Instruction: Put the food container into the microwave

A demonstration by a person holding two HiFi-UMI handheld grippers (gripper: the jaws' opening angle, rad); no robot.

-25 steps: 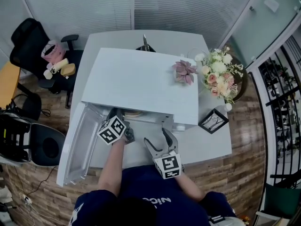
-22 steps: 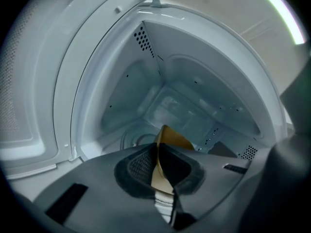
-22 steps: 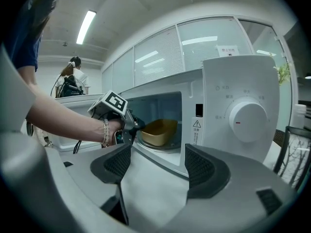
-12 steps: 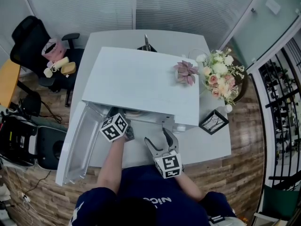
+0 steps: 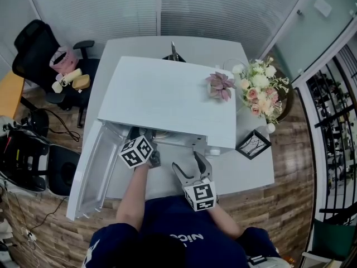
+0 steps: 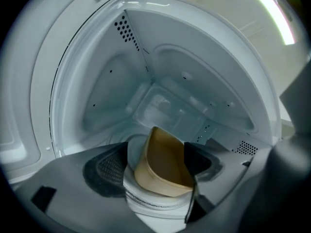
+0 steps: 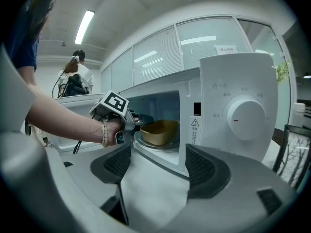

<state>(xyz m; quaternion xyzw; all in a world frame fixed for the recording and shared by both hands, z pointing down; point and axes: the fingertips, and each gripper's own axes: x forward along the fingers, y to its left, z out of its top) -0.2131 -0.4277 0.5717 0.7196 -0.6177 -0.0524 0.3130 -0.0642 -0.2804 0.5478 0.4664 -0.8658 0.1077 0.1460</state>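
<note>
Snugly, the left claw (image 6: 155, 155) closes on the tan container (image 6: 163, 166), one jaw against each side. The container rests on the glass plate (image 6: 146, 200) inside the microwave (image 5: 167, 94), whose door (image 5: 89, 172) is swung open at the left. The right claw (image 7: 154, 166) is spread wide with nothing in it, held over the table (image 5: 240, 172) just before the microwave's front, near the dial (image 7: 245, 119). A black frame (image 5: 252, 143) stands on the table at the microwave's right.
</note>
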